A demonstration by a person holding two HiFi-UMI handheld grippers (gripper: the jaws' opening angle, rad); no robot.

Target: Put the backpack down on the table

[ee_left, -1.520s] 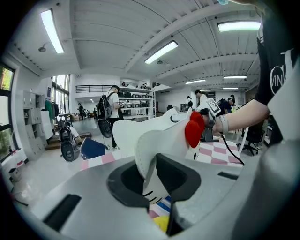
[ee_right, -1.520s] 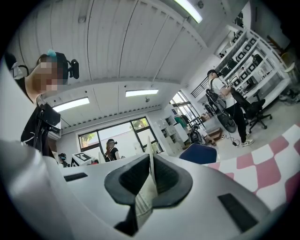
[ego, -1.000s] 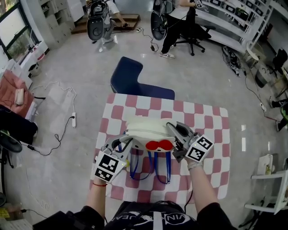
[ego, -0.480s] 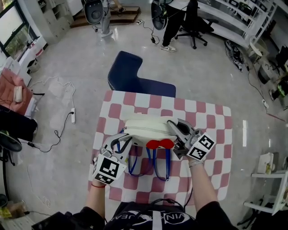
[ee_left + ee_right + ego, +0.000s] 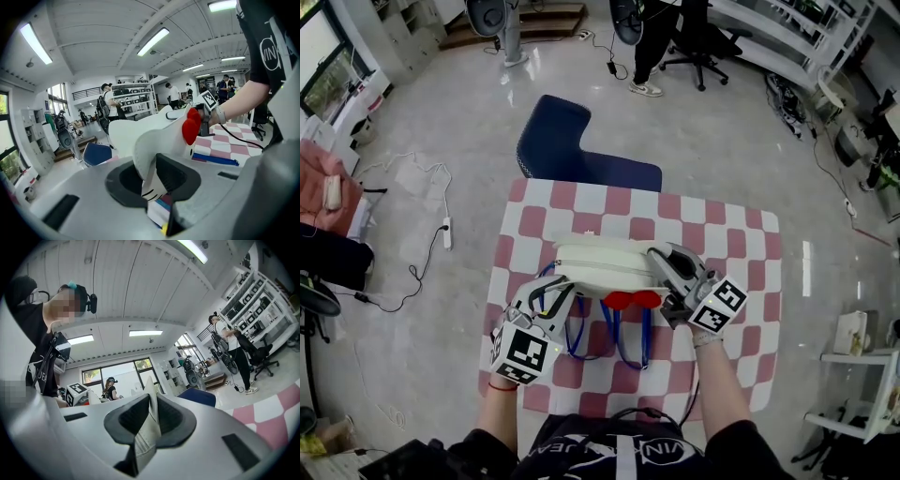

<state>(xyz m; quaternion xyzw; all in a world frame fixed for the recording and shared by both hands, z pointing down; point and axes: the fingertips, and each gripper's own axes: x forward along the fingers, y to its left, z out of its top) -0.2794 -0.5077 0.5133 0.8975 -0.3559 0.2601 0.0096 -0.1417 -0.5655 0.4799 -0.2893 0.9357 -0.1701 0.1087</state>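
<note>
A white backpack [image 5: 600, 265] with a red bow [image 5: 630, 300] and blue straps [image 5: 630, 342] rests on the red-and-white checked table [image 5: 722, 234]. My left gripper [image 5: 556, 291] is shut on its left edge. In the left gripper view the white fabric [image 5: 140, 136] is pinched between the left gripper's [image 5: 152, 176] dark pads. My right gripper [image 5: 661, 262] holds the right end. Its jaws have just been opening slightly. A fold of white fabric [image 5: 150, 404] still sits pressed between the right gripper's [image 5: 147, 427] pads.
A blue chair [image 5: 572, 155] stands against the table's far edge. A power strip [image 5: 447, 234] with cables lies on the floor at left. A white shelf unit [image 5: 862, 375] stands at right. People and office chairs are far off at the top.
Both grippers and the backpack keep their places on the table. Only the head view has drifted a little.
</note>
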